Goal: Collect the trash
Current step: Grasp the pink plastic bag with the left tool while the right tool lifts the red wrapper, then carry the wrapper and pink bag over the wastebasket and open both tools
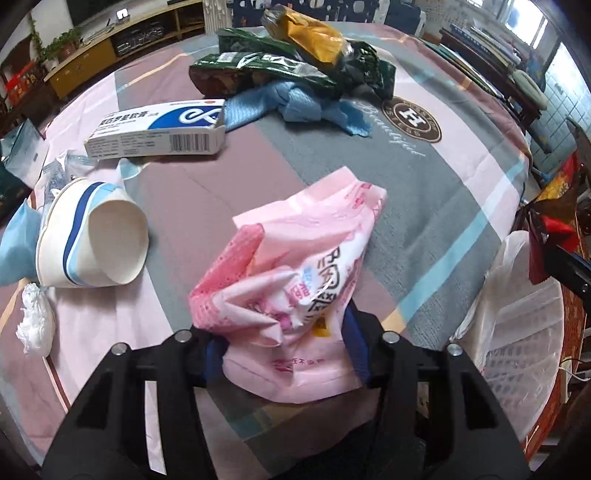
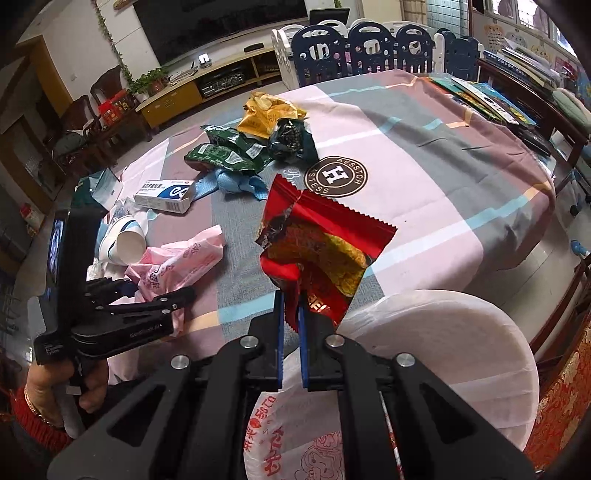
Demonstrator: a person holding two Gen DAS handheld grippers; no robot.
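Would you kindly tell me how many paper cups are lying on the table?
1. The paper cup lies on its side near the table's left edge, below the medicine box, left of the pink bag. Others may be hidden under the litter.

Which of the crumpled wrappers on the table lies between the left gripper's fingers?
The pink wrapper. The left gripper has it between its fingers, while the green wrappers and the yellow wrapper lie untouched at the table's far side.

We see a living room: a dark television [image 2: 221, 22] on a pale wall above a long low wooden cabinet [image 2: 207, 79], a potted plant [image 2: 151, 81] beside it (leaves trailing upward), and daylight from windows [image 2: 524, 11] at right.
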